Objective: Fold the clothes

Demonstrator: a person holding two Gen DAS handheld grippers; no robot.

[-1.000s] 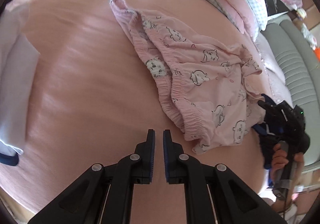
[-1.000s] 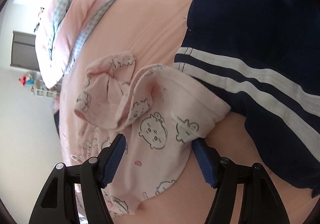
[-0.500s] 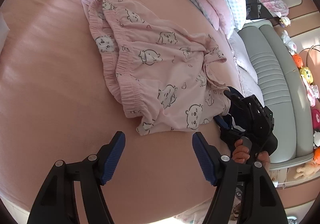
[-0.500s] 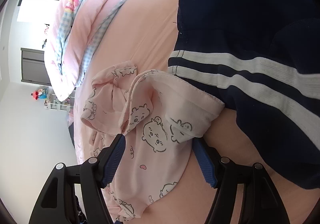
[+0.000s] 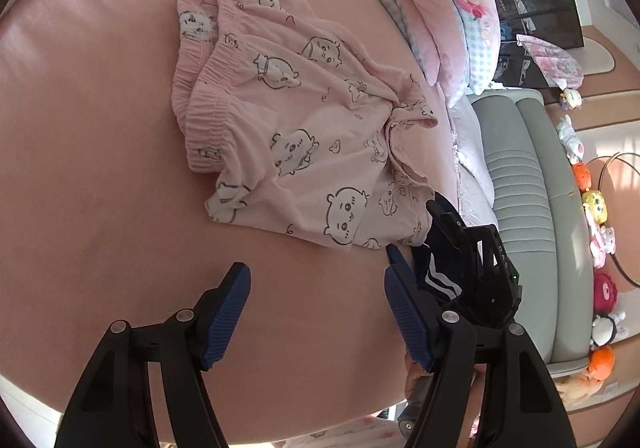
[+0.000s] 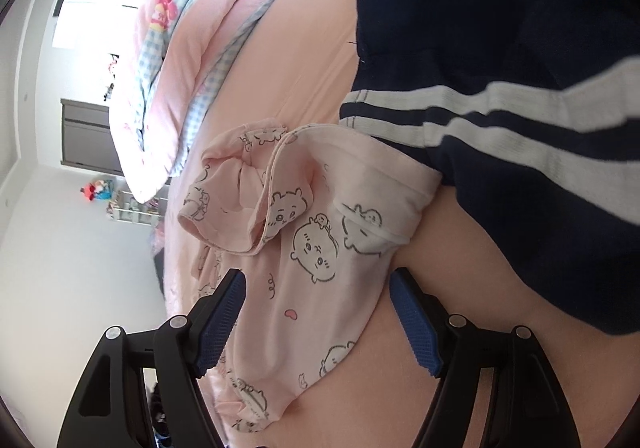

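From my left wrist: the left gripper (image 5: pixel 316 312) has jaws spread wide over bare bed (image 5: pixel 80 168), holding nothing, the pink shorts (image 5: pixel 288 128) just ahead, rumpled and unfolded near the bed's far edge. From my right wrist: the right gripper (image 6: pixel 316 318) has jaws wide, straddling a shorts leg without pinching it, beside the navy garment (image 6: pixel 520 88), so I'd say folding has barely begun.

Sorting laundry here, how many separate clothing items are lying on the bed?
2. The pink cartoon-print shorts lie spread mid-bed; the navy white-striped garment lies beside them, its hem overlapping the shorts' leg. Others may lie out of view.
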